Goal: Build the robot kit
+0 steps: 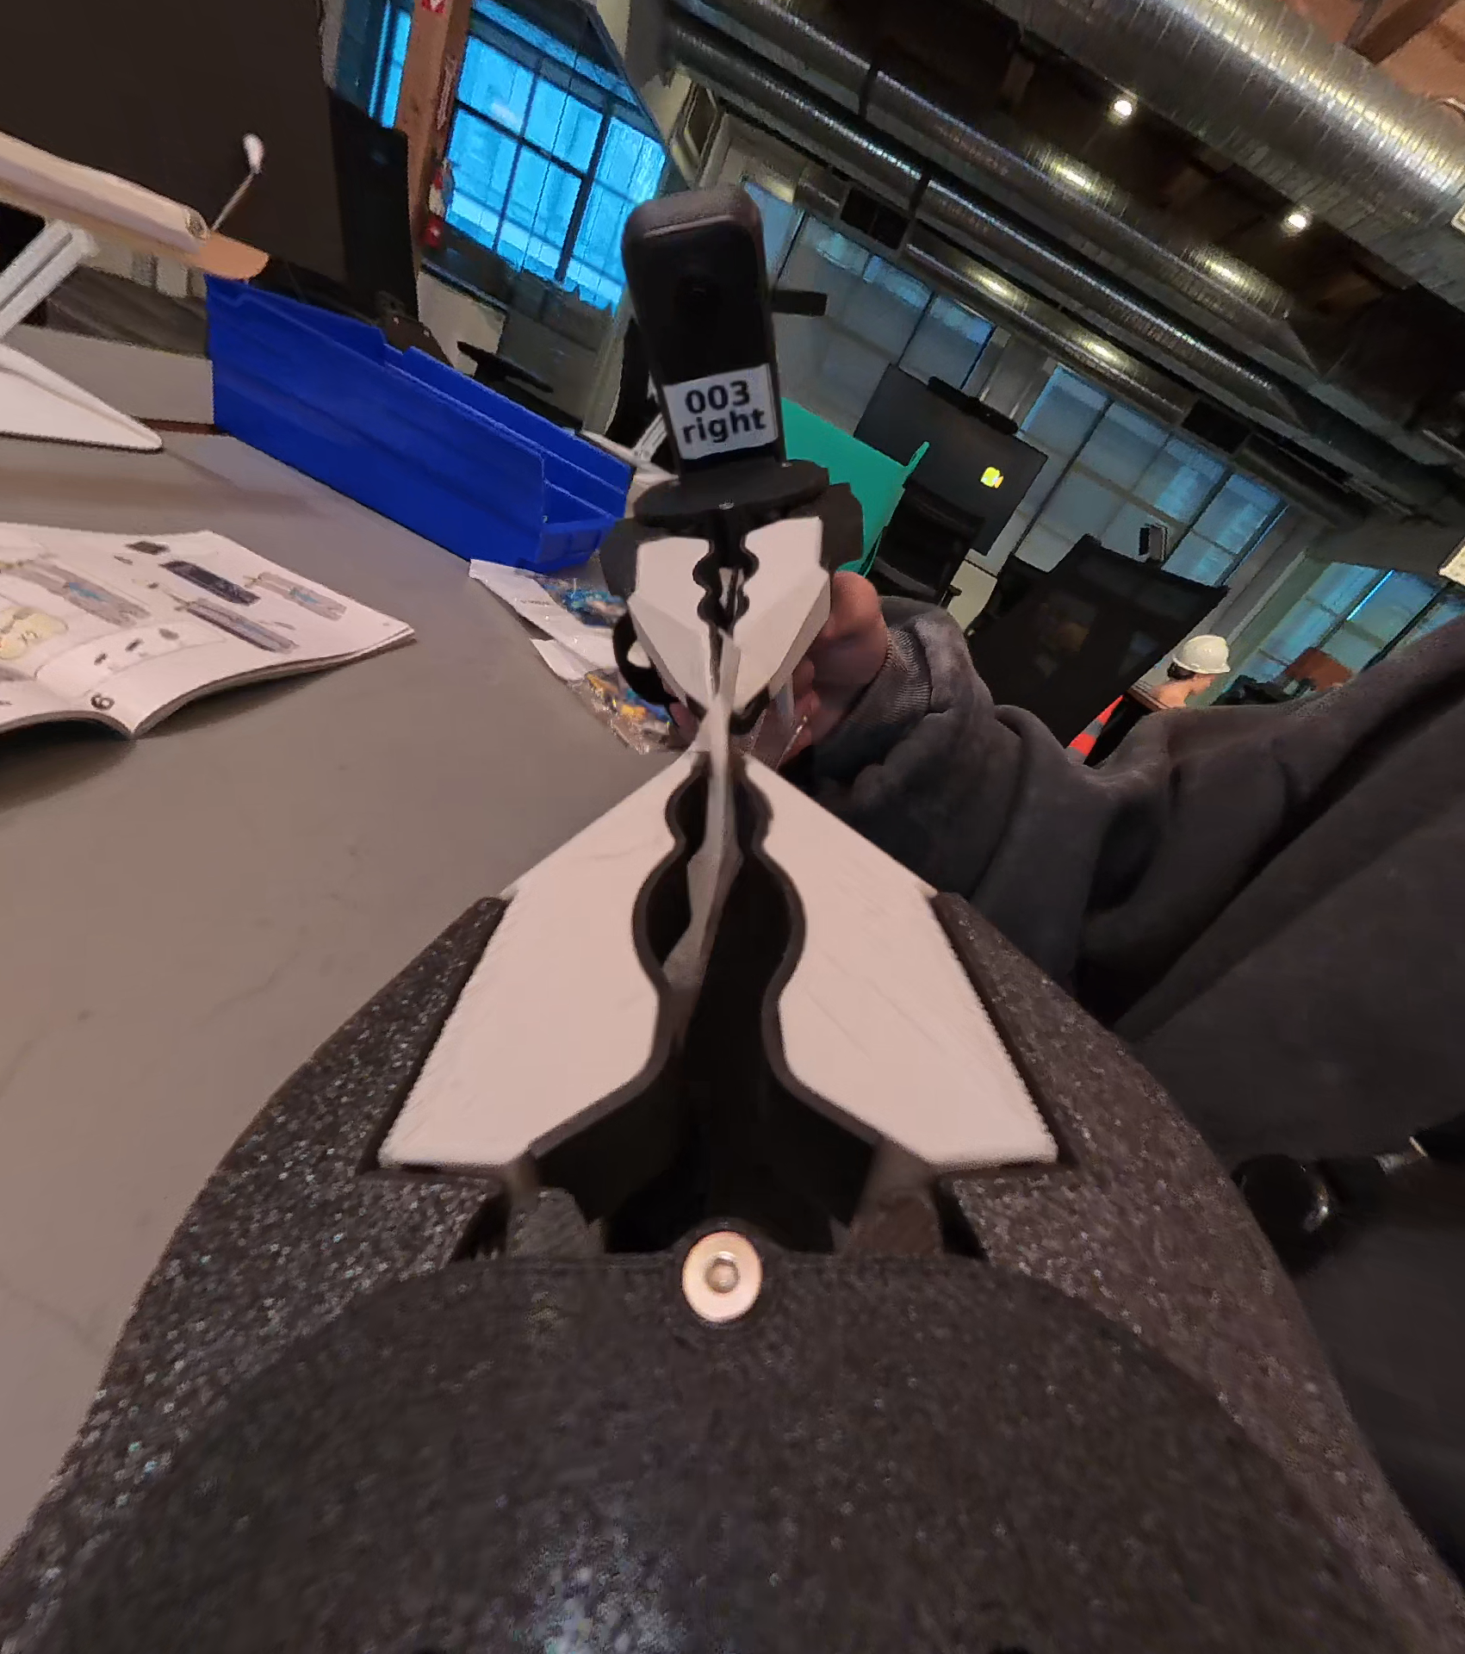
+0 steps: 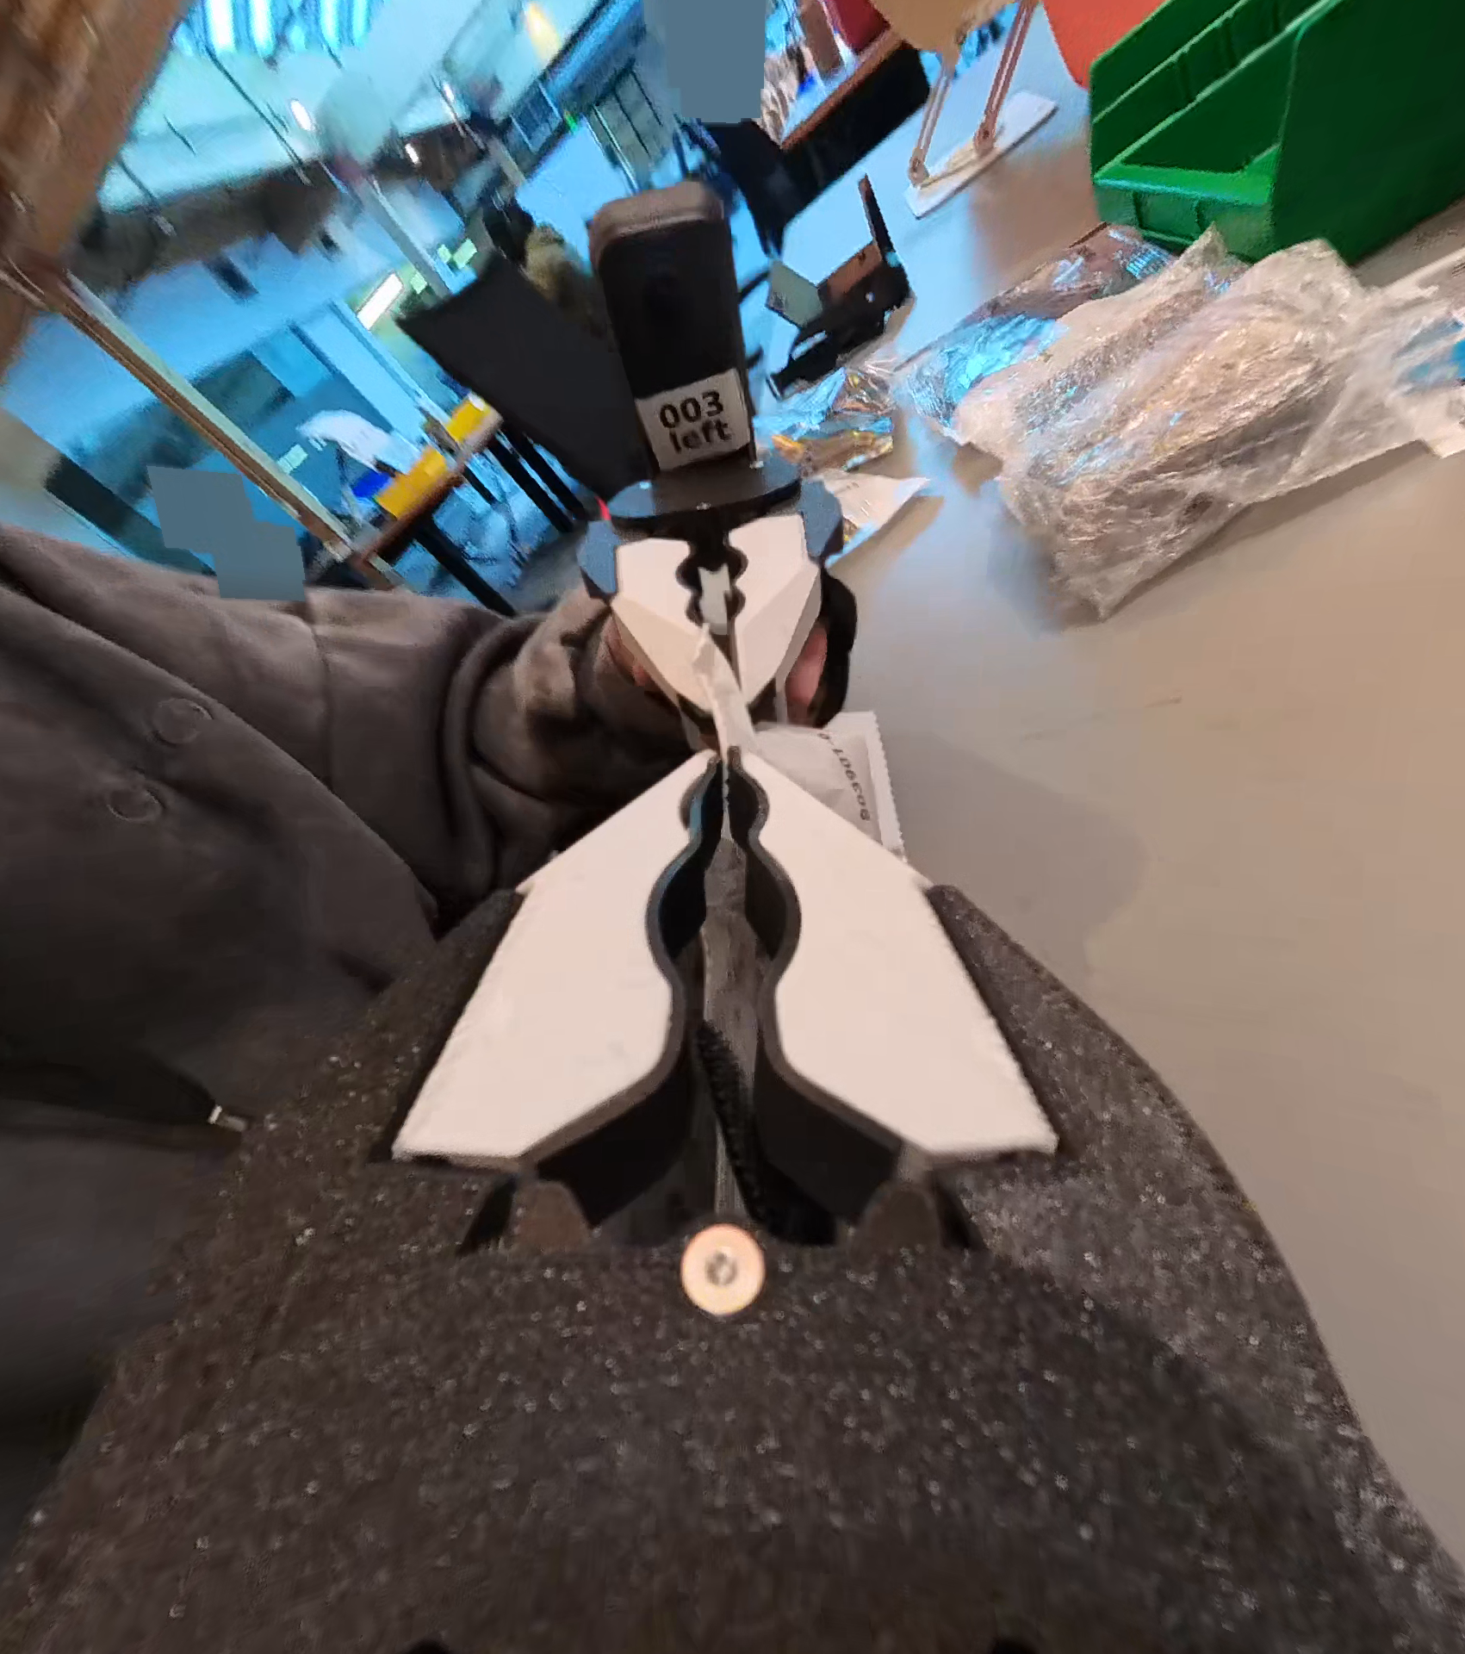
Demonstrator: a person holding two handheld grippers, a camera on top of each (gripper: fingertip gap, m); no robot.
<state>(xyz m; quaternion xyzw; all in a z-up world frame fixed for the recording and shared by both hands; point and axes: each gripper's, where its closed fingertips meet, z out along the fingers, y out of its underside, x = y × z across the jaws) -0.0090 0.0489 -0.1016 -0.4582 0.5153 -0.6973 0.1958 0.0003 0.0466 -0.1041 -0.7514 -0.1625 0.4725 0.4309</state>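
In the left wrist view, the left gripper (image 1: 713, 761) points across the grey table (image 1: 174, 940). Its white fingers (image 1: 567, 1002) come together at the tips on a thin white packet (image 1: 709, 864). The packet is seen edge-on, running back between the fingers. Facing it tip to tip is the right gripper (image 1: 724, 707), also pinched on the same packet and held by a hand (image 1: 845, 644) in a dark grey sleeve. To the far left are an open instruction booklet (image 1: 129, 626) and a blue bin (image 1: 371, 421). Small bags of coloured parts (image 1: 612, 694) lie just left of the right gripper.

In the right wrist view, the right gripper (image 2: 724, 761) has its tips closed on the packet (image 2: 840, 779). The packet's serrated edge fans out to the right of the tips, above the table (image 2: 1247, 895). A narrow part of it rises into the closed tips of the left gripper (image 2: 715, 707) beyond. Clear plastic bags (image 2: 1158, 403) and a green bin (image 2: 1337, 116) sit far right.

Both holds take only a little of the material at the tips, and the two grips almost touch. To my eye, holding it well means keeping both pinches firm and in line with each other. With a sheet this thin, a twist or an uneven pull would probably make it slip out of one pinch.
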